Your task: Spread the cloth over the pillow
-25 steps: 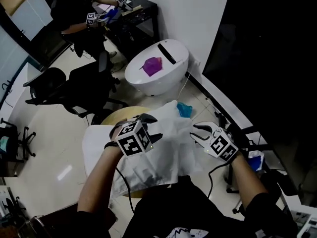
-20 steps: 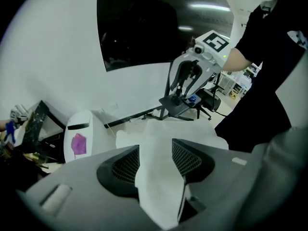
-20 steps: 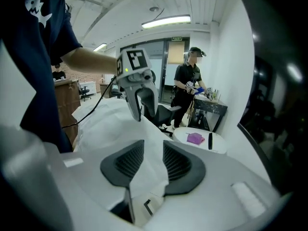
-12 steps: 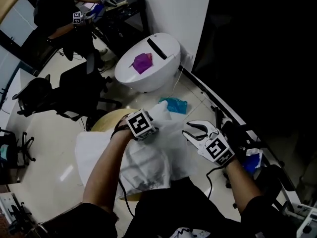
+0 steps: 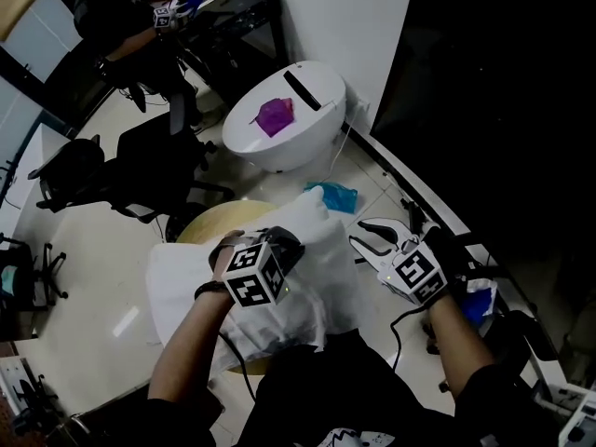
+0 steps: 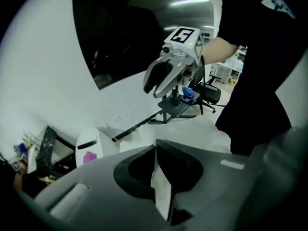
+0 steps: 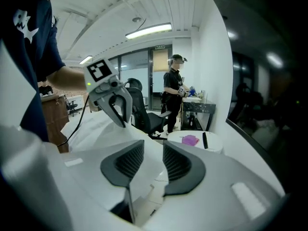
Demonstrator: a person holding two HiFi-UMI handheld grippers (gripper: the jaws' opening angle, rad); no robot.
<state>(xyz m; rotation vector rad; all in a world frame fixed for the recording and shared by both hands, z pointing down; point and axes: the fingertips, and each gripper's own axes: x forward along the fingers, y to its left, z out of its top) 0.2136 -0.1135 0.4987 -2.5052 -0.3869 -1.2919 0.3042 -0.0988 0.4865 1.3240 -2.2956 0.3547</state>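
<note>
Cloth: white cloth (image 5: 312, 226) lies bunched on the pillow (image 5: 172, 277), which sits on the round bench (image 5: 209, 223) right in front of me. One peak is lifted at the far side.
Left claw: the left claw (image 6: 155, 153) is clamped on a thin fold of the cloth. Its jaws have just closed, and the white fold is pinched between the pads.
Right claw: the right claw (image 7: 154, 150) has its jaws standing apart with nothing pinched. It hovers just beside the cloth's right edge, and cloth shows beyond the gap.
Done: the cloth is on the pillow and I have one grip on it.
Left to do: I judge this is early. The pillow's left part is bare and the cloth is crumpled, not flat. I need a second grip with the right claw, then to draw the cloth out across the pillow and lay it smooth.
Writing: none is readable. The cube (image 5: 251, 275) on each claw has black-and-white square markers and no words.
Shirt: my dark shirt (image 5: 307, 408) has a white print, cut off at the frame edge, so I can't read it.
Brands: none seen.
</note>
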